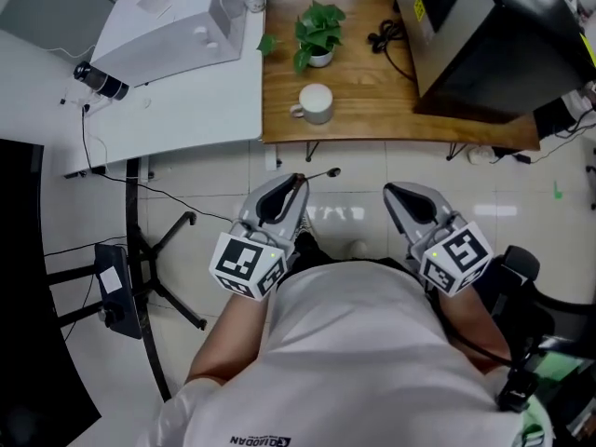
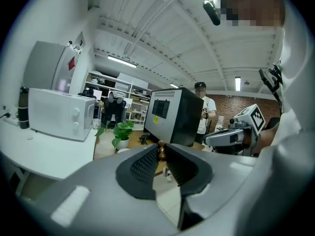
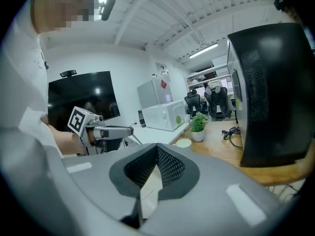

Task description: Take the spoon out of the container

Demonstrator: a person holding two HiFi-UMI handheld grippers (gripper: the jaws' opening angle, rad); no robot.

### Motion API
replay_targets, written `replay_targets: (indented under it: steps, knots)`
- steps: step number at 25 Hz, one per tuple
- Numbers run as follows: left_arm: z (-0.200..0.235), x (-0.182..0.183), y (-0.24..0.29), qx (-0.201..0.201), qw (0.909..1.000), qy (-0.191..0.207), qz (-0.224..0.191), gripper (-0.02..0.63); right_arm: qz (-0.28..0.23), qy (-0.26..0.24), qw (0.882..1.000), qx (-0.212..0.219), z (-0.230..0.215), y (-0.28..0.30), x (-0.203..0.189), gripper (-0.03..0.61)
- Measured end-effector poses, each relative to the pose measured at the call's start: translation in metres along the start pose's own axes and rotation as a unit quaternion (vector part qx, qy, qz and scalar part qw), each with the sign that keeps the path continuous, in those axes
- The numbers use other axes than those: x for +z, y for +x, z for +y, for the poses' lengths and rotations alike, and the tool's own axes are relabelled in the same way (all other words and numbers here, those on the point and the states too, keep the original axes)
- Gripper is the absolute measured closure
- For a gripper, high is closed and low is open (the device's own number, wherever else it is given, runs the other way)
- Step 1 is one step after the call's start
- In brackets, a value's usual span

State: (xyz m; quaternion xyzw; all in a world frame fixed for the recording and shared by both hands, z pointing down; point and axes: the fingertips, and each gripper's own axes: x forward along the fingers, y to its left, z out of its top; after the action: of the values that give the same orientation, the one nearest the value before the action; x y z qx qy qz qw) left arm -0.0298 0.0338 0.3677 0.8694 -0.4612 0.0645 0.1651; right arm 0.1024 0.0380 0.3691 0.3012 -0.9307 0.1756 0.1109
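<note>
One wooden counter [image 1: 363,119] carried a black appliance [image 1: 484,35], a potted plant [image 1: 318,33] and a white mug [image 1: 315,103]; no spoon showed in the mug. Nearer the person, over the tiled floor [image 1: 214,170], the right gripper [image 1: 391,192] had its jaws together on nothing. The left gripper [image 1: 296,182] was clamped on the spoon [image 1: 317,174], well apart from the mug, its thin stem poking sideways past the tips. It looked light, stiff and slim, apt to swivel between the pads. A hold on the handle near its brown knob seemed safest.
</note>
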Motion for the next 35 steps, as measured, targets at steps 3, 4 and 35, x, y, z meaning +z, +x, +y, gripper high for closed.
replay_targets:
  steps: [3,4,35]
  knots:
    - [-0.024,-0.01,-0.012,0.013,0.9999,0.0,-0.001,0.56,0.01,-0.009,1.0,0.022,0.013,-0.018,-0.016,0.572]
    - [-0.031,-0.014,-0.015,0.017,0.9999,0.0,0.0,0.56,0.012,-0.011,0.999,0.028,0.017,-0.024,-0.021,0.572]
    - [-0.027,-0.03,-0.091,-0.053,0.9972,0.016,0.051,0.56,0.014,0.009,1.0,-0.026,0.092,-0.013,-0.026,0.572]
